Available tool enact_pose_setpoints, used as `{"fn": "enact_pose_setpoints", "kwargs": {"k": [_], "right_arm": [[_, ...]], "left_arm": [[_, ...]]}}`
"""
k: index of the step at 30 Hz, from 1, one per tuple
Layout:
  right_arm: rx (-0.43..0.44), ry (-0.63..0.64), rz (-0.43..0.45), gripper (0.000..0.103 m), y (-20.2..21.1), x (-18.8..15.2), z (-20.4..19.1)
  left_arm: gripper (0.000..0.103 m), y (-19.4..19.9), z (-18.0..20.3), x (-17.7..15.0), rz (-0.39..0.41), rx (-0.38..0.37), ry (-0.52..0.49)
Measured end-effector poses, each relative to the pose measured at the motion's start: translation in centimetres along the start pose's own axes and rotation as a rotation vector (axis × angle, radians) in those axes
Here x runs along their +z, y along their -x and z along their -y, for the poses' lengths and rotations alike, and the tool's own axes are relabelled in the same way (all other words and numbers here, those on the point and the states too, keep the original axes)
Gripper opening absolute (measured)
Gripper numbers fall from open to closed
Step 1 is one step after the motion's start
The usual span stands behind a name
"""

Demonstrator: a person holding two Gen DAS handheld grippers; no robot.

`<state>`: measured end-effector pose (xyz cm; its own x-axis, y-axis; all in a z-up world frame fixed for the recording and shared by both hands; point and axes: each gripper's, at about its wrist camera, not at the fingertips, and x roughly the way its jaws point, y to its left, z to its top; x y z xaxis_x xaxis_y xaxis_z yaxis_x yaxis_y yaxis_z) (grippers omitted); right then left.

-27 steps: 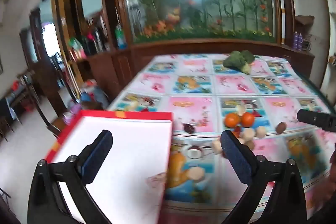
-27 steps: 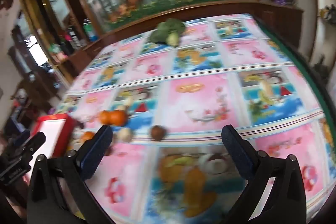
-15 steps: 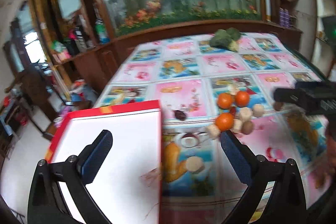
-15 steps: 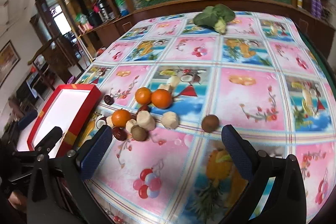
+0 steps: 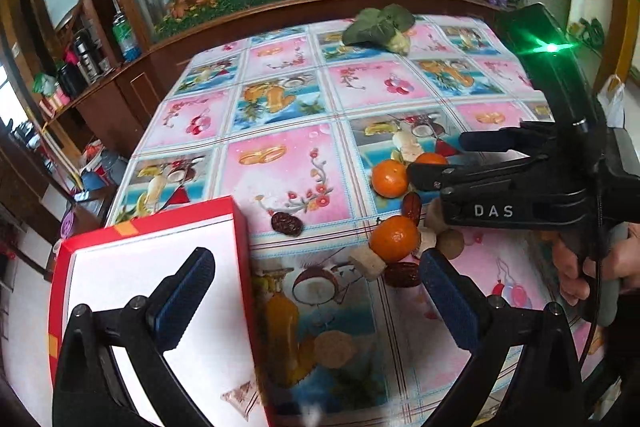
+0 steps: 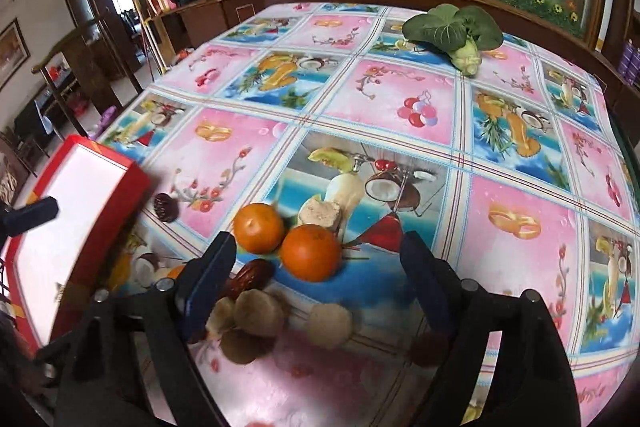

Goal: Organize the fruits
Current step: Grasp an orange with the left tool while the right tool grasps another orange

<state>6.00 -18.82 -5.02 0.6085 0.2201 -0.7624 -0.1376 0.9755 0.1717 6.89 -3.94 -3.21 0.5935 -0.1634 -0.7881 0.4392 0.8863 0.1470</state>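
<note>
While the left gripper (image 5: 316, 291) hangs tilted down over the near table edge in the left wrist view, its jaws stand wide with nothing between them. At 7 o'clock under its left finger lies the red box (image 5: 240, 227) with a white inside, empty as far as shown. At 3 o'clock the fruit pile sits on the patterned tablecloth (image 5: 280, 115): one orange (image 5: 390, 179) farther back, a second orange (image 5: 394, 239) nearer, dark red dates (image 5: 286, 223) around them and pale lumps beside. The right gripper (image 5: 436, 157) reaches in from 3 o'clock above that pile, a hand (image 5: 580, 267) on its handle. A leafy green vegetable (image 5: 378, 27) lies at 12 o'clock, well apart.

From the right wrist view, the right gripper (image 6: 316, 259) has its jaws partly apart, and whether they have just moved I cannot tell. Between its fingers lies an orange (image 6: 311, 253), untouched by either pad, with another orange (image 6: 258, 227) touching it at 10 o'clock. A date (image 6: 252, 277) and brown round fruits (image 6: 260, 309) lie at 7 o'clock. The red box (image 6: 132, 195) sits at 9 o'clock, the vegetable (image 6: 452, 27) at 1 o'clock
</note>
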Motion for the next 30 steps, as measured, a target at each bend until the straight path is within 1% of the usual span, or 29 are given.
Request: {"fn": "enact_pose_setpoints", "kwargs": {"k": [2, 3, 4, 5, 6, 7, 8, 10, 11, 12, 13, 14, 15, 16, 17, 18, 19, 21, 22, 23, 26, 28, 30], "right_arm": [[0.014, -0.008, -0.004, 0.076, -0.5, -0.1, 0.3], [0.024, -0.009, -0.023, 0.076, -1.0, -0.2, 0.5], [0.03, -0.017, -0.035, 0.075, -1.4, -0.2, 0.6], [0.049, -0.029, -0.046, 0.074, -1.8, -0.3, 0.8], [0.073, -0.041, -0.039, 0.074, -1.8, -0.3, 1.1], [0.079, -0.038, -0.04, 0.074, -1.9, -0.3, 1.1], [0.09, -0.04, -0.041, 0.069, -1.9, -0.2, 1.0], [0.095, -0.055, -0.041, 0.062, -1.8, -0.2, 1.4], [0.095, -0.053, -0.043, 0.058, -1.9, -0.2, 1.5], [0.105, -0.055, -0.047, 0.056, -1.8, -0.2, 1.7], [0.114, -0.062, -0.048, 0.054, -1.8, -0.2, 1.9], [0.144, -0.08, -0.058, 0.048, -1.8, -0.2, 2.2], [0.183, -0.098, -0.075, 0.039, -1.7, -0.1, 2.5], [0.207, -0.114, -0.084, 0.036, -1.6, -0.1, 2.8], [0.196, -0.126, -0.085, 0.036, -1.4, -0.1, 3.1], [0.187, -0.129, -0.078, 0.036, -1.2, -0.1, 3.2], [0.193, -0.132, -0.075, 0.036, -1.1, 0.0, 3.4], [0.248, -0.17, -0.073, 0.036, -0.8, 0.2, 4.1], [0.272, -0.185, -0.069, 0.036, -0.7, 0.3, 4.4], [0.29, -0.195, -0.064, 0.036, -0.5, 0.4, 4.6], [0.332, -0.231, -0.047, 0.036, 0.2, 0.5, 5.1], [0.338, -0.252, -0.03, 0.036, 0.7, 0.6, 5.3], [0.344, -0.269, -0.008, 0.036, 1.2, 0.7, 5.5]], "left_arm": [[0.093, -0.6, 0.4, 0.5, -0.014, -0.035, -0.022], [0.09, -1.1, 0.8, 0.7, -0.027, -0.036, -0.037], [0.082, -1.4, 0.9, 0.9, -0.03, -0.031, -0.047], [0.078, -1.7, 1.3, 1.1, -0.034, -0.034, -0.065], [0.077, -2.1, 1.5, 1.3, -0.039, -0.043, -0.074], [0.072, -2.5, 1.6, 1.5, -0.05, -0.055, -0.073], [0.067, -2.9, 1.8, 1.6, -0.06, -0.071, -0.071], [0.067, -3.5, 2.5, 1.7, -0.077, -0.108, -0.099], [0.066, -3.8, 2.8, 1.7, -0.086, -0.111, -0.108], [0.066, -4.1, 3.0, 1.6, -0.095, -0.11, -0.109], [0.066, -4.0, 3.1, 1.7, -0.086, -0.118, -0.106], [0.063, -3.9, 3.3, 1.7, -0.085, -0.126, -0.109], [0.062, -3.9, 3.4, 1.8, -0.085, -0.128, -0.108], [0.057, -3.9, 3.3, 1.9, -0.085, -0.134, -0.105], [0.054, -4.1, 3.5, 1.9, -0.083, -0.142, -0.105], [0.052, -4.1, 3.4, 1.9, -0.083, -0.172, -0.101], [0.048, -4.2, 3.4, 1.9, -0.085, -0.185, -0.097], [0.042, -4.1, 3.4, 1.9, -0.085, -0.202, -0.098], [0.037, -4.0, 3.4, 1.8, -0.083, -0.213, -0.098], [0.035, -4.0, 3.4, 1.8, -0.079, -0.208, -0.102], [0.035, -3.9, 3.3, 1.4, -0.067, -0.215, -0.109], [0.035, -3.7, 3.2, 1.0, -0.064, -0.217, -0.118], [0.035, -3.7, 2.8, 0.8, -0.066, -0.227, -0.103]]}}
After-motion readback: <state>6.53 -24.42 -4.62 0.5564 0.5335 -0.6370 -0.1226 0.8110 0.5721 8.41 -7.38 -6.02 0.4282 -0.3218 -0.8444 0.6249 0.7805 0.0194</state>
